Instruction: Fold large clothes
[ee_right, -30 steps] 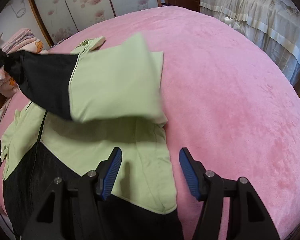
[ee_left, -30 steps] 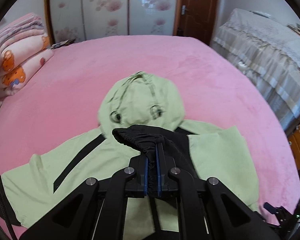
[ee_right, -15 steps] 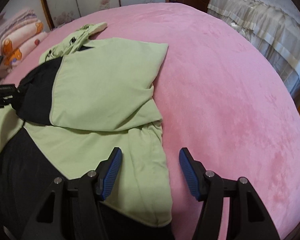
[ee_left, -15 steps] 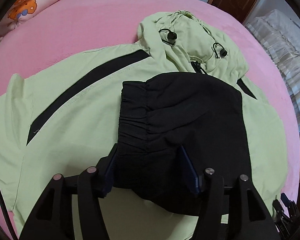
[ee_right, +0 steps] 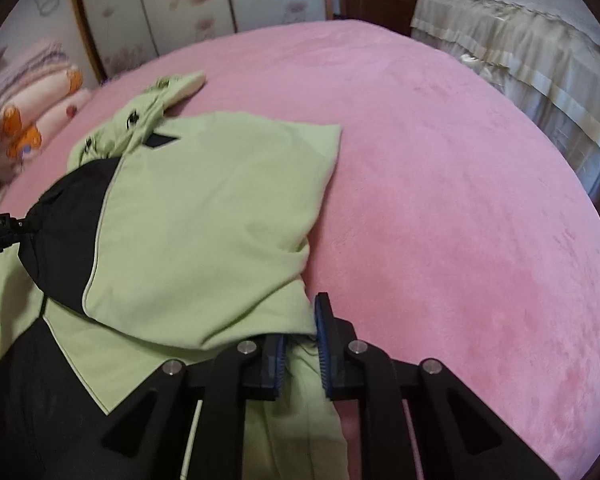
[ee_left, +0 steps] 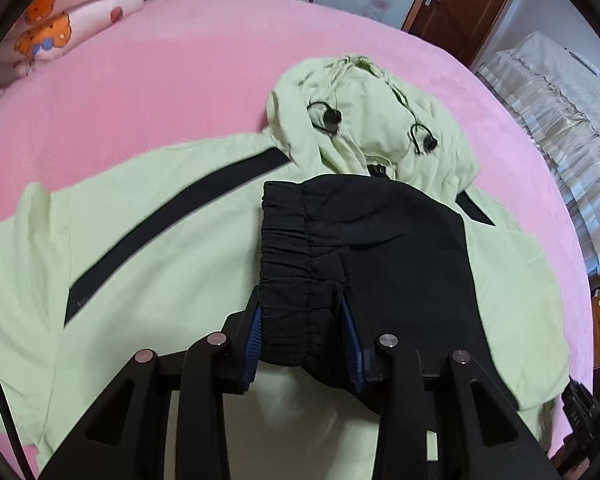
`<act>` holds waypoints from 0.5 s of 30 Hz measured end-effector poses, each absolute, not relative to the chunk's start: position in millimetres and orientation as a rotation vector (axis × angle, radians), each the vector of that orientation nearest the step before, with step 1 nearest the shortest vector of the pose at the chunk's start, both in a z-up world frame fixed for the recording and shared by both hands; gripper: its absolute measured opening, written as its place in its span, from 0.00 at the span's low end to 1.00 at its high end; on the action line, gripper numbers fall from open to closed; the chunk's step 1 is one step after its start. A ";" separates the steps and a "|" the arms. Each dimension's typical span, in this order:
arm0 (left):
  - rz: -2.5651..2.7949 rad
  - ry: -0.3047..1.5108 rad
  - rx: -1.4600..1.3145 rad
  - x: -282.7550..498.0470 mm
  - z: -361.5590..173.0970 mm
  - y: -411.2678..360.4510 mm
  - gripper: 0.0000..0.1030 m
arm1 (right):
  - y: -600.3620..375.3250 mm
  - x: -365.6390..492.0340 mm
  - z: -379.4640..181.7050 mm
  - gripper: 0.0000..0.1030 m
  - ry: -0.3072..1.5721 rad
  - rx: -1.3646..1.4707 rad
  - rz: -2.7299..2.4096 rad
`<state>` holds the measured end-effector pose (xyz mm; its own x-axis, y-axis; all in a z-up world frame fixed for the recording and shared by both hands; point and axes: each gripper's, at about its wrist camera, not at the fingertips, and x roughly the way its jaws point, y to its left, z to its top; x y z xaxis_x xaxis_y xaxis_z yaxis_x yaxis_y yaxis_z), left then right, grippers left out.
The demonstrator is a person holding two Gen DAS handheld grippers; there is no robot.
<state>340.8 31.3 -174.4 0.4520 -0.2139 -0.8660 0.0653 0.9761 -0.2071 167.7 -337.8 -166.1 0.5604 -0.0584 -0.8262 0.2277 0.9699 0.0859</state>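
A light green hooded jacket (ee_left: 140, 280) with black stripes lies face up on the pink bed cover (ee_left: 160, 80), hood (ee_left: 364, 120) at the far end. One sleeve is folded across the chest, and its black gathered cuff (ee_left: 300, 240) sits bunched between the pads of my left gripper (ee_left: 302, 308), whose jaws are closing on it. In the right wrist view the folded sleeve (ee_right: 204, 220) covers the body. My right gripper (ee_right: 300, 336) is closing on the jacket's side edge, with green cloth pinched between its blue pads.
Folded quilts with cartoon prints (ee_left: 60, 20) are stacked at the bed's far left. A second bed with a beige frilled cover (ee_right: 520, 40) stands to the right, past bare pink bedding (ee_right: 460, 200). A brown door (ee_left: 460, 0) and wardrobe panels are behind.
My left gripper came down with the black cuff, laid the sleeve over the chest, opened wide, then narrowed around the cuff. My right gripper slid onto the jacket's side edge and closed from wide open.
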 end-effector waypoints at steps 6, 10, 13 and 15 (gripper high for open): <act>-0.184 1.166 -0.113 337.1 -189.0 36.7 0.40 | -319.9 166.3 -164.1 0.23 1.071 0.058 -0.141; -0.235 1.186 -0.112 331.8 -181.3 45.1 0.67 | -323.9 150.5 -133.7 0.58 1.042 0.077 -0.018; -0.218 1.166 -0.148 339.9 -173.1 55.5 0.75 | -335.9 151.3 -115.1 0.64 1.018 0.164 0.040; -0.206 1.165 -0.177 348.0 -171.3 63.6 0.75 | -349.2 159.3 -107.4 0.65 1.017 0.255 0.077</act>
